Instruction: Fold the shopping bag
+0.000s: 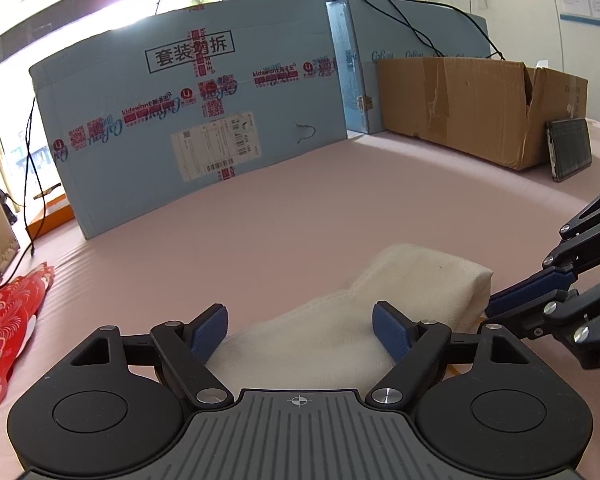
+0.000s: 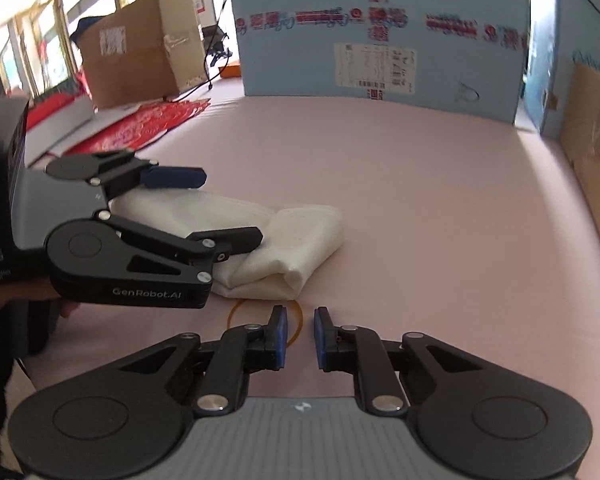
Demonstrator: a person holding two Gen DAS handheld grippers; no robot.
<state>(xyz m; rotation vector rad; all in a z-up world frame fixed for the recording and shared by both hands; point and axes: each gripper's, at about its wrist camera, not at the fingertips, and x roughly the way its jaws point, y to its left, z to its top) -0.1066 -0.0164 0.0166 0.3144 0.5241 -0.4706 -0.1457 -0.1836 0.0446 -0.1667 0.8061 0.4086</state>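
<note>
Left wrist view: folded white shopping bag lying on pink tabletop, in front of blue carton. Left gripper spread wide, fingers straddling the bag's near end, grasping nothing. Right wrist view: right gripper beside the bag, fingers narrowly parted, released, over an orange ring on the tabletop

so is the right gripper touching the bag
Apart. The right wrist view shows the right gripper open short of the bag, with bare pink table and an orange loop between them.
</note>
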